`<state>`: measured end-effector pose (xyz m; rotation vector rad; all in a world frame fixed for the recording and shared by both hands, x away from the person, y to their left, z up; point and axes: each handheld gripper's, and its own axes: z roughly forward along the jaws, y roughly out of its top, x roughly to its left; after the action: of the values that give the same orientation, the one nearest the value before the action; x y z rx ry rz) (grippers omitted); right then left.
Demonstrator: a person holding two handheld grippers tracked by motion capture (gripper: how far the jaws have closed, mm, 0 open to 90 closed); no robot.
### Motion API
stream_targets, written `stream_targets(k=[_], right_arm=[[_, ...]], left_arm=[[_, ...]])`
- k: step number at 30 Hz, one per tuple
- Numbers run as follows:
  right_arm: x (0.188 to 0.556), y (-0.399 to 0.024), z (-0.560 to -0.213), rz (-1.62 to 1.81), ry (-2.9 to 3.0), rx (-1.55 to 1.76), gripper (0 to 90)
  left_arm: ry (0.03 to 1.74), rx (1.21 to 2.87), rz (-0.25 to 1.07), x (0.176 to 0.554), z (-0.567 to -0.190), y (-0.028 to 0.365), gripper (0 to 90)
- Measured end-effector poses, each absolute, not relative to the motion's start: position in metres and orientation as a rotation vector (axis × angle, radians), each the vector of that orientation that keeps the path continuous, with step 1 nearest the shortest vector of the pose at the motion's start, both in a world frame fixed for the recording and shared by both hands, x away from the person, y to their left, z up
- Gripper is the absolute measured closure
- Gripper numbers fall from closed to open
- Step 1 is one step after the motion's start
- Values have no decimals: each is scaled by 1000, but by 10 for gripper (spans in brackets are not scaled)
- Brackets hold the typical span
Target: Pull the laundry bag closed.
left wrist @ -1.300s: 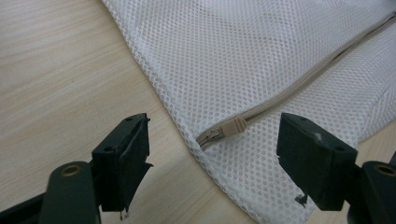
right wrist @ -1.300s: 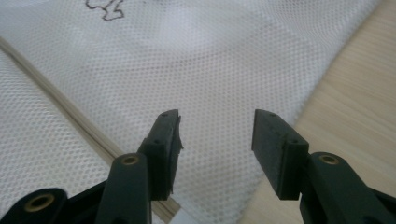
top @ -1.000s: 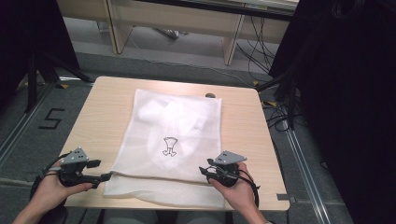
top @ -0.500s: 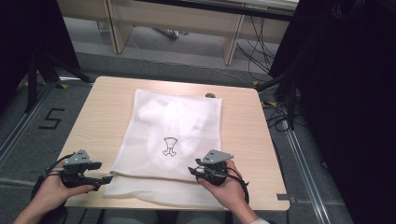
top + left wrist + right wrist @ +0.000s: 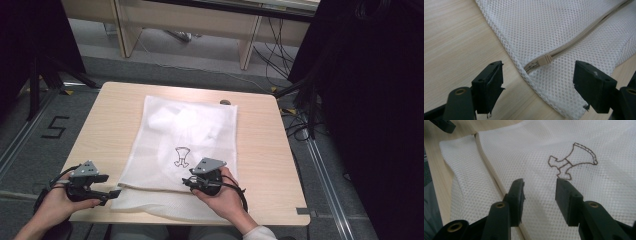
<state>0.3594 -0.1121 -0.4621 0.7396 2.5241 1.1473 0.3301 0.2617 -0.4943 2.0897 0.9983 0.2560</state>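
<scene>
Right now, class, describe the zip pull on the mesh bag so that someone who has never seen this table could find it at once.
Start at the wooden table and its white mesh bag. Follow the beige zip across the end of the bag nearest the person to the corner by the left hand-held gripper. The zip pull is the small ribbed beige tab at that end, the one solid piece on the netting.

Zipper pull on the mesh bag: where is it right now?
In the left gripper view the zipper pull lies at the left end of the zipper, near the mesh bag corner, between the open left gripper jaws, untouched.
</scene>
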Motion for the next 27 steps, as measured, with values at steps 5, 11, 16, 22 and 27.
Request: stream_targets(k=[5,11,16,22,27], right_arm=[[364,-98,-462,1145,2542,717,589],[368,-89,-462,1151,2556,699,599],[371,-78,-462,1144,2589,649,612],[371,-61,-463,1146,2591,646,619],[371,-50,-464,1150,2612,604,619]], left_arm=[[992,2095,250,330,-494,262,239],[1001,2104,232,331,-494,262,237],[989,2115,227,331,-495,263,235],[990,2114,222,330,-495,263,235],[988,2099,234,330,-496,262,233]])
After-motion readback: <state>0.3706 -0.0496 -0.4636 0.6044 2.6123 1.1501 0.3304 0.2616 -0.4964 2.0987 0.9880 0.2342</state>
